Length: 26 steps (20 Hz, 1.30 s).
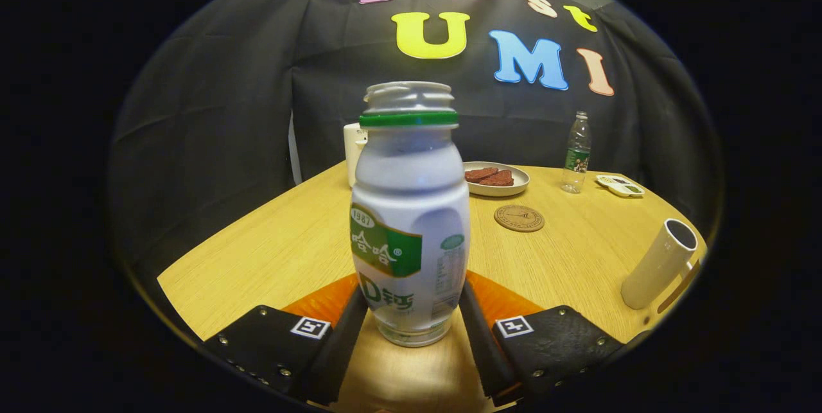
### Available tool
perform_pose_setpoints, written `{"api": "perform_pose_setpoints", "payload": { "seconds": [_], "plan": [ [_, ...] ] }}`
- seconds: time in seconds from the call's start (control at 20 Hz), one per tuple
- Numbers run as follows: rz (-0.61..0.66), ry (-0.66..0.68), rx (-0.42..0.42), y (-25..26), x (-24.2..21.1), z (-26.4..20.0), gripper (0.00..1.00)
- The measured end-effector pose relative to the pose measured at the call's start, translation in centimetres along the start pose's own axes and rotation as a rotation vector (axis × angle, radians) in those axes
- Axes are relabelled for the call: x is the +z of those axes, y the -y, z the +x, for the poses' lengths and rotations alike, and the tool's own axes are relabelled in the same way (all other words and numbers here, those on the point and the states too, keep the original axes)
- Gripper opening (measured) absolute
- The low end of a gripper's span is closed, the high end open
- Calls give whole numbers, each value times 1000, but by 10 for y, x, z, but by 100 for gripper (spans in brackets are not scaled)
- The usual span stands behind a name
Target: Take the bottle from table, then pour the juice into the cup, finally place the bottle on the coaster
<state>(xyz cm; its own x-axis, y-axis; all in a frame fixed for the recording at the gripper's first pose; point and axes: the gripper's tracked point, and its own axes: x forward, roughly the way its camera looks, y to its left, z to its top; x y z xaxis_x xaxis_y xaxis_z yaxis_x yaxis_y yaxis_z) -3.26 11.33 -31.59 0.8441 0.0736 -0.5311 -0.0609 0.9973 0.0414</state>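
Gripper [411, 320] fingers pinch the lower sides of the uncapped white plastic bottle with green label [410, 220], upright over the wooden table [270, 252]. Risk: low grip, open mouth; a tilt could spill. Beyond: tall white cup [658, 265], round cork coaster [519, 218].

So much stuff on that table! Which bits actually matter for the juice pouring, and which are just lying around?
Needed for the job:
- white bottle, uncapped, between the gripper fingers
- white cup, beyond the fingers
- round coaster

Just lying about:
- plate of brown snacks
- clear water bottle
- small tray
- white container behind the bottle
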Motion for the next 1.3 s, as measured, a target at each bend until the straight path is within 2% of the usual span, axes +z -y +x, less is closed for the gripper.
{"api": "perform_pose_setpoints", "payload": {
  "seconds": [0.4, 0.45, 0.7, 0.75, 1.0, 1.3],
  "plan": [
    [27, -29, 24, 1, 0, 3, 76],
    [18, -34, 24, 1, 1, 2, 71],
    [-18, -57, 24, -6, 2, 2, 67],
    [-31, -54, 18, -5, 6, 2, 62],
    [-38, -35, -1, -2, 26, 2, 62],
    [45, -34, -27, 7, 41, 1, 62]
  ]
}}
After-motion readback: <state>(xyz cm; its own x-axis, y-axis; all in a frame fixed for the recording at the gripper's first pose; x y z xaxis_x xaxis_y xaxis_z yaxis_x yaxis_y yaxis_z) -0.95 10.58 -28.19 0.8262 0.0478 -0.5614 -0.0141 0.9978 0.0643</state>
